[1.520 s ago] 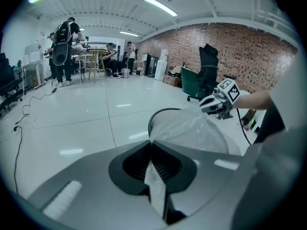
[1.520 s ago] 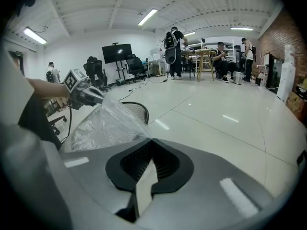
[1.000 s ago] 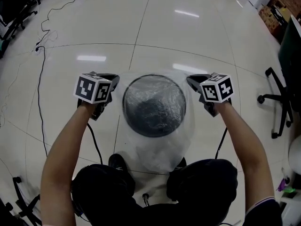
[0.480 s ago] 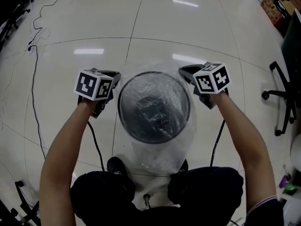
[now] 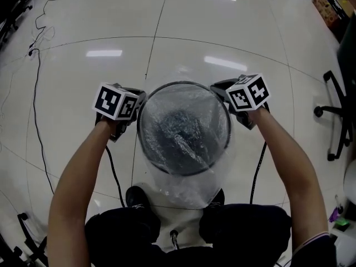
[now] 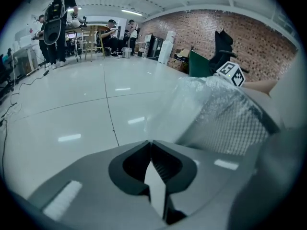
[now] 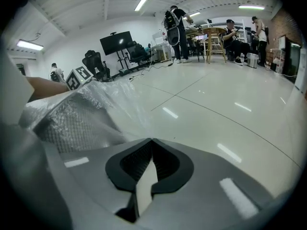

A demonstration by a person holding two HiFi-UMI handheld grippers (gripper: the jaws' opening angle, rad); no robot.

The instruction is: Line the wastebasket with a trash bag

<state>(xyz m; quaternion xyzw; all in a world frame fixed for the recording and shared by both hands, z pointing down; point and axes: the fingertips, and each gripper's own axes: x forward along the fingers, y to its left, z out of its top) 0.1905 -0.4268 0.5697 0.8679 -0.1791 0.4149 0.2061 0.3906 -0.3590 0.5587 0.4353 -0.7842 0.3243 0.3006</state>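
Observation:
A round wire-mesh wastebasket [image 5: 146,149] stands on the floor between the person's knees. A clear trash bag [image 5: 183,189] lines it and drapes over its rim and down the near side. My left gripper [image 5: 137,98] is at the rim's left side and my right gripper [image 5: 220,88] at its right, each shut on the bag's turned-over edge. In the left gripper view the shut jaws [image 6: 151,143] pinch film that runs right to the mesh wall [image 6: 230,123]. In the right gripper view the jaws [image 7: 151,140] hold film leading left to the mesh [image 7: 72,123].
A black cable [image 5: 33,82] trails over the glossy tiled floor at the left. An office chair [image 5: 336,115] stands at the right edge. The person's shoe [image 5: 136,196] is by the basket's near side. Far off, people stand round tables [image 6: 62,28].
Both grippers have sunk beside the basket, pulling the bag's edge further down over the rim. The film now lies tighter round the rim.

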